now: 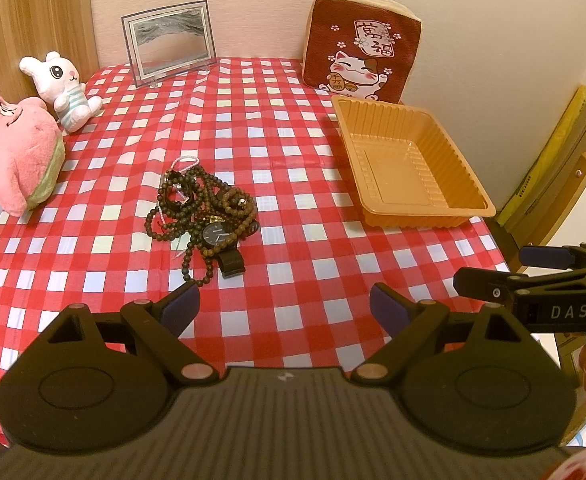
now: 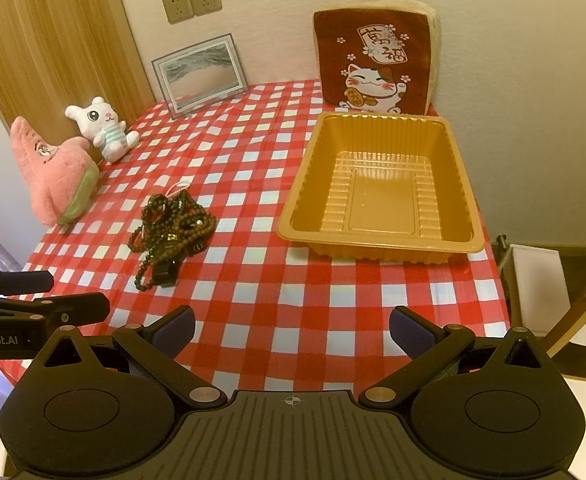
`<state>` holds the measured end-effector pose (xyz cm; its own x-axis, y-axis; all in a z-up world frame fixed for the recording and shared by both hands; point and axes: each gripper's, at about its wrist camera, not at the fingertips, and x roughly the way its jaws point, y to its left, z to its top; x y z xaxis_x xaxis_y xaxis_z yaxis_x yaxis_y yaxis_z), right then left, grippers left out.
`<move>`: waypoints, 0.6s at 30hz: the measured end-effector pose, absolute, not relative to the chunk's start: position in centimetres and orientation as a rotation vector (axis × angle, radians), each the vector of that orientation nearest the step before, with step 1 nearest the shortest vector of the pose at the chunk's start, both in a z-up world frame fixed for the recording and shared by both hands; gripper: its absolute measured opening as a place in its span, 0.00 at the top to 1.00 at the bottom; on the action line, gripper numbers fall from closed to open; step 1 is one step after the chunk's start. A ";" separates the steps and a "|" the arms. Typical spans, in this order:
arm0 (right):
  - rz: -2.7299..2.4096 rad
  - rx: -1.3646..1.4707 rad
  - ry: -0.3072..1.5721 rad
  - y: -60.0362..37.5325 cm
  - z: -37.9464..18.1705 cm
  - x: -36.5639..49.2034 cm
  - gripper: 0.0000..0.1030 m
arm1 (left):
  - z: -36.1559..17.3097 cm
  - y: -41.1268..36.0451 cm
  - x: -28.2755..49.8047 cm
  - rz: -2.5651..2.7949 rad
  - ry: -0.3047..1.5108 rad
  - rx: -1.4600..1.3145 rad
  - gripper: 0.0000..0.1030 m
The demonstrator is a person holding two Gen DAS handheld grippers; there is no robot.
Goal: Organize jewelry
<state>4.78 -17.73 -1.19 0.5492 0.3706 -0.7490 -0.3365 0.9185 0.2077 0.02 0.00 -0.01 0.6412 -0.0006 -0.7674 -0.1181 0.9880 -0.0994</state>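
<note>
A tangled pile of dark bead bracelets (image 1: 203, 210) with a black watch (image 1: 217, 236) lies on the red checked tablecloth (image 1: 293, 152); the pile also shows in the right wrist view (image 2: 171, 228). An empty orange plastic tray (image 1: 409, 160) stands to its right, also in the right wrist view (image 2: 381, 184). My left gripper (image 1: 285, 308) is open and empty, just in front of the pile. My right gripper (image 2: 291, 332) is open and empty, near the table's front edge, in front of the tray. Each gripper shows at the edge of the other's view.
A pink star plush (image 1: 13, 136) and a white bunny plush (image 1: 67, 88) sit at the left. A glass picture frame (image 1: 169, 42) and a red lucky-cat cushion (image 1: 363, 56) stand against the back wall. A white chair (image 2: 537, 280) is beyond the right table edge.
</note>
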 end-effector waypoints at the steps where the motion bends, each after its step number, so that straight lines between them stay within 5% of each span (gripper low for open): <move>1: 0.419 0.042 0.896 -17.7 -1.2 4.8 0.00 | 0.0 0.0 0.0 0.067 0.874 -0.145 0.12; 18: 0.419 0.047 0.895 -17.6 -1.5 5.2 0.00 | 0.0 0.0 0.0 0.073 0.873 -0.144 0.12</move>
<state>5.16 -17.61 -1.45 0.5499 0.3735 -0.7470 -0.3345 0.9181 0.2128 0.02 -0.01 -0.02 0.6407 0.0047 -0.7678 -0.1226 0.9878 -0.0962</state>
